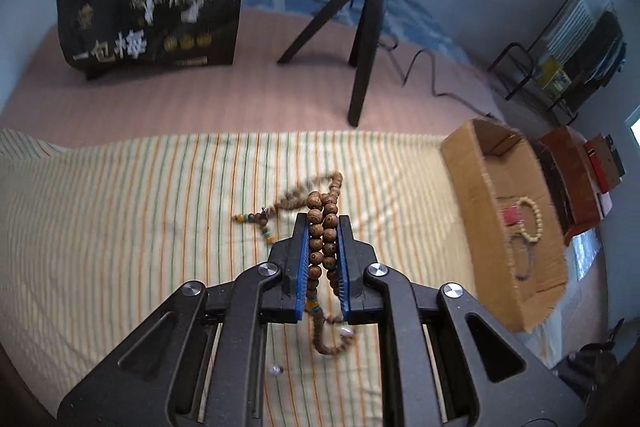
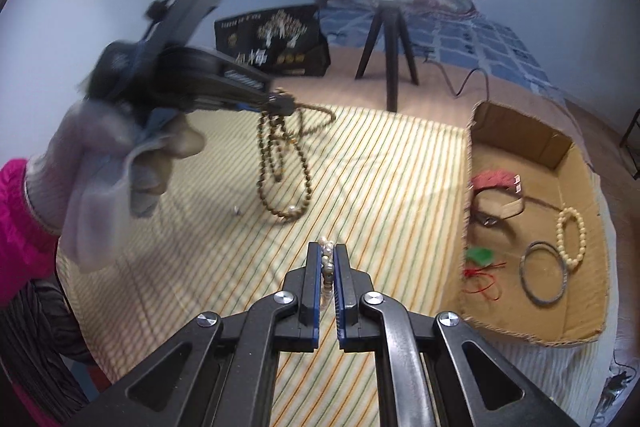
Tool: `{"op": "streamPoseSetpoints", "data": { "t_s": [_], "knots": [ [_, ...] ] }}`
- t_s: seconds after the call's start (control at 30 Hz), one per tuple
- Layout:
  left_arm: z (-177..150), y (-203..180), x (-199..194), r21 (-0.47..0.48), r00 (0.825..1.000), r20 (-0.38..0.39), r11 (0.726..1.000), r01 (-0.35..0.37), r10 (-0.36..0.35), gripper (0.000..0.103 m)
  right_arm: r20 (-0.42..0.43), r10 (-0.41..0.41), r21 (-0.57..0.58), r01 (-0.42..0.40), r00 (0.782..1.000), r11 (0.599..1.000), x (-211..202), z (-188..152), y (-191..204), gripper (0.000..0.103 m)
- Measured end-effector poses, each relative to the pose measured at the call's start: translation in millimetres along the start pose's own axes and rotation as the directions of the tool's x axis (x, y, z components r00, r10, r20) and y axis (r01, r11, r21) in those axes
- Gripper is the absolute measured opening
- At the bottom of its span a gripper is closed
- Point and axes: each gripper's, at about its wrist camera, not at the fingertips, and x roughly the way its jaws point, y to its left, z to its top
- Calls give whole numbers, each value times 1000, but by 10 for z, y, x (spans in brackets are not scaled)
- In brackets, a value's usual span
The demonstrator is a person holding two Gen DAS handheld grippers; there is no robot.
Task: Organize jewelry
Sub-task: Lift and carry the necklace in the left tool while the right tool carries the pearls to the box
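My left gripper [image 1: 323, 217] is shut on a long brown wooden bead necklace [image 1: 322, 227]. It holds the necklace above the striped cloth [image 1: 140, 207], and loops hang below and trail ahead. In the right wrist view the left gripper [image 2: 280, 105] is at upper left with the necklace [image 2: 280, 163] dangling from it. My right gripper [image 2: 328, 247] is shut on a pearl bead strand [image 2: 327, 263], low over the cloth. An open cardboard box [image 1: 472, 187] stands to the right; it shows in the right wrist view [image 2: 576, 319] with a cream bead bracelet [image 2: 572, 239], a metal bangle [image 2: 544, 279] and a red cord piece [image 2: 484, 279].
A small loose bead [image 2: 237, 211] lies on the cloth. A black tripod [image 1: 360, 39] with a ring light and cable stands behind the cloth. A black printed bag [image 1: 152, 11] stands at the back left. Shelves and a red box [image 1: 576, 179] are at the right.
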Motion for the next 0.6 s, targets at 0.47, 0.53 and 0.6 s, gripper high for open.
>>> {"op": "streamPoseSetpoints", "data": {
  "t_s": [0.47,0.53,0.6],
  "knots": [
    [53,-338,-702,23,983,96,988,153,-154,10,152,-94,112,78,984,991,-609,185,-461,3],
    [56,-426,-764,35,980,99,985,171,-173,10,167,-108,139,85,980,987,-704,183,-569,3],
    [56,-535,-823,55,976,105,981,185,-190,10,178,-126,167,96,976,981,-783,172,-686,3]
  ]
}}
